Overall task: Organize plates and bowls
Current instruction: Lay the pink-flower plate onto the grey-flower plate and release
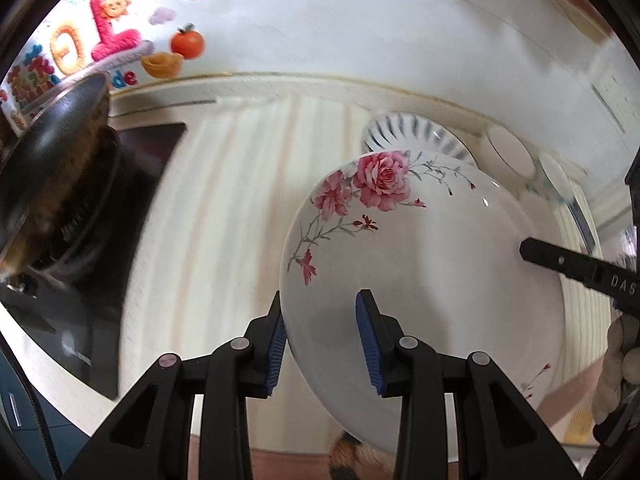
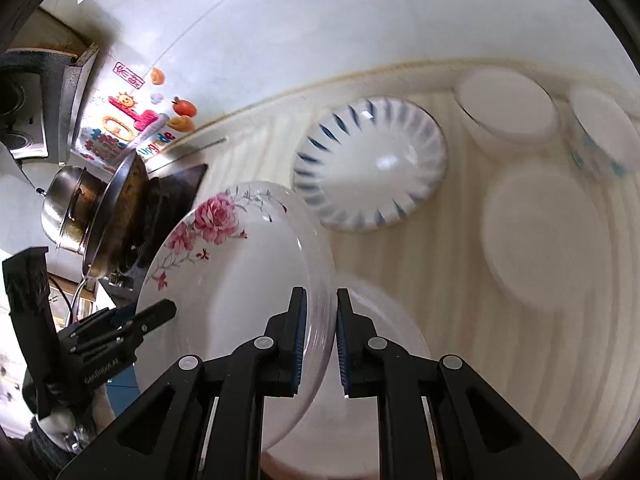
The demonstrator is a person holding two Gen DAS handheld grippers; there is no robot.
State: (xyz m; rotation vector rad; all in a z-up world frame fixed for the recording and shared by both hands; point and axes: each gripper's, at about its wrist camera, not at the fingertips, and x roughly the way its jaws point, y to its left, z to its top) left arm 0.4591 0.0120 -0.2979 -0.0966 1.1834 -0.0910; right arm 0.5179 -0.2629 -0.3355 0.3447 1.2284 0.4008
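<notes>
A white plate with pink roses [image 1: 420, 264] is held tilted above the counter. My right gripper [image 2: 320, 320] is shut on the rose plate's [image 2: 240, 280] near rim, and one of its fingers [image 1: 560, 262] shows at the plate's right edge in the left wrist view. At the opposite rim my left gripper [image 1: 322, 320] stands open, its pads astride the edge with a wide gap. Behind the plate sits a blue-striped bowl [image 2: 368, 168]. A plain white dish [image 2: 384, 320] lies under the held plate.
A white plate [image 2: 544, 240], a white bowl [image 2: 508, 104] and a patterned bowl [image 2: 600, 140] stand on the cream striped counter [image 2: 448, 280]. A black stove with a dark wok [image 1: 52, 160] and a steel pot [image 2: 68, 204] are at the left. Tiled wall behind.
</notes>
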